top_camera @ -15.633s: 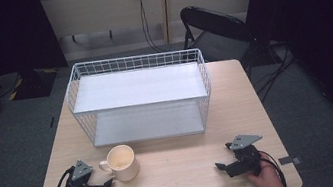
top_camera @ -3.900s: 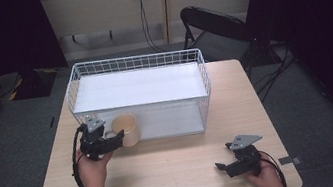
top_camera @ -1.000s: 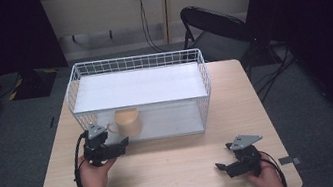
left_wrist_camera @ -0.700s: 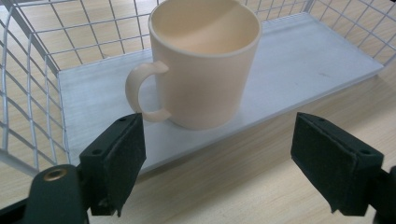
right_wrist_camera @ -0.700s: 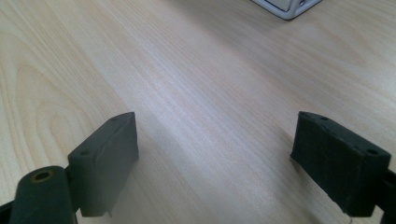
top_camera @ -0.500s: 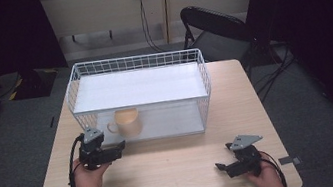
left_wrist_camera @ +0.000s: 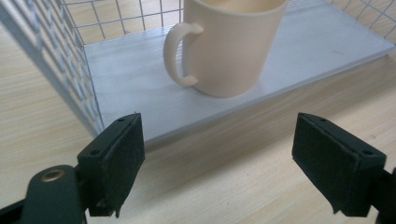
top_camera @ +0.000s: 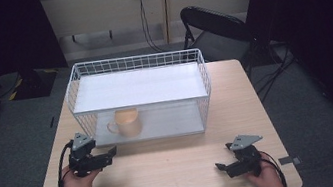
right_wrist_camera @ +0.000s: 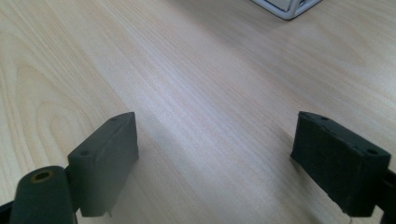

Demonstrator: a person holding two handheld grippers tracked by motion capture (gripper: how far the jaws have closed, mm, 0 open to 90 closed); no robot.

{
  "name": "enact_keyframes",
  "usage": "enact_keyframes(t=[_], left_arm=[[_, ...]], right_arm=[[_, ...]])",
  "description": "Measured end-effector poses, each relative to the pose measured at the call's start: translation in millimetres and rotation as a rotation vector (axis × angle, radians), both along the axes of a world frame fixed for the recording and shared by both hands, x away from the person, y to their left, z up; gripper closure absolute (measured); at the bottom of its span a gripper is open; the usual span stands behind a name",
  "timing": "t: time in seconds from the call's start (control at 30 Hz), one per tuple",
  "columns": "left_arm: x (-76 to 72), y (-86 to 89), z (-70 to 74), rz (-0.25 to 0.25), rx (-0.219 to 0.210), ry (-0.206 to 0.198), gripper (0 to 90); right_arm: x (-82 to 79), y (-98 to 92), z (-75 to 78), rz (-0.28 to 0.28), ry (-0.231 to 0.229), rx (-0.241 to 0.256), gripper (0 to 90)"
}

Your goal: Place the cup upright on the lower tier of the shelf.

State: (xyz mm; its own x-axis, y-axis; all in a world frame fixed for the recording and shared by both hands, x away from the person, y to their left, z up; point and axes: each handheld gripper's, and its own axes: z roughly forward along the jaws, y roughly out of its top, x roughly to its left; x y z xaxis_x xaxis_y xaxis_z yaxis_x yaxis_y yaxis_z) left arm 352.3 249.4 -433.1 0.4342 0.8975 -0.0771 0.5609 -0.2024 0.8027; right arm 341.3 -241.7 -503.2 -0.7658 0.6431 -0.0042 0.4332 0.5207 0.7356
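Observation:
A cream mug (top_camera: 127, 122) (left_wrist_camera: 229, 42) stands upright on the lower shelf of the white wire rack (top_camera: 136, 66), near its left front, handle to the left. My left gripper (top_camera: 111, 153) (left_wrist_camera: 219, 163) is open over the table in front of the rack, a short way back from the mug, with nothing between its jaws. My right gripper (top_camera: 220, 167) (right_wrist_camera: 219, 163) rests open near the table's front right, over bare wood.
The rack has a white upper board (top_camera: 138, 88) and a white lower board (left_wrist_camera: 140, 88); its wire side (left_wrist_camera: 56, 56) stands close to my left jaw. A black chair (top_camera: 212, 30) stands behind the wooden table (top_camera: 176, 168). The rack's corner (right_wrist_camera: 287, 7) is far ahead of my right gripper.
My left gripper carried the mug onto the rack's lower shelf, let go, and has drawn back toward the table's front left. The right gripper has stayed still.

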Motion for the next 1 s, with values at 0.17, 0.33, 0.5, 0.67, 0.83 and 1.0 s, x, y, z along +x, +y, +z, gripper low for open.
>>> enact_keyframes(t=[0.17, 0.33, 0.5, 0.67, 0.83, 1.0], left_arm=[[-6.1, 8.3, -9.6, 0.000, -0.004, 0.010, 16.6], [-9.4, 13.8, -15.9, 0.010, 0.007, 0.026, 16.8], [-13.4, 16.7, -19.6, -0.008, 0.022, 0.017, 16.4], [-16.2, 21.5, -24.7, -0.042, 0.019, 0.008, 15.7], [-17.7, 25.6, -26.8, -0.049, 0.027, 0.014, 15.7], [-20.0, 29.8, -32.2, -0.063, 0.043, 0.021, 15.7]], right_arm=[[0.0, 0.0, 0.0, 0.000, 0.000, 0.000, 13.6], [0.0, 0.0, 0.0, 0.000, 0.000, 0.000, 13.6], [0.0, 0.0, 0.0, 0.000, 0.000, 0.000, 13.6], [0.0, 0.0, 0.0, 0.000, 0.000, 0.000, 13.6], [0.0, 0.0, 0.0, 0.000, 0.000, 0.000, 13.6], [0.0, 0.0, 0.0, 0.000, 0.000, 0.000, 13.6]])
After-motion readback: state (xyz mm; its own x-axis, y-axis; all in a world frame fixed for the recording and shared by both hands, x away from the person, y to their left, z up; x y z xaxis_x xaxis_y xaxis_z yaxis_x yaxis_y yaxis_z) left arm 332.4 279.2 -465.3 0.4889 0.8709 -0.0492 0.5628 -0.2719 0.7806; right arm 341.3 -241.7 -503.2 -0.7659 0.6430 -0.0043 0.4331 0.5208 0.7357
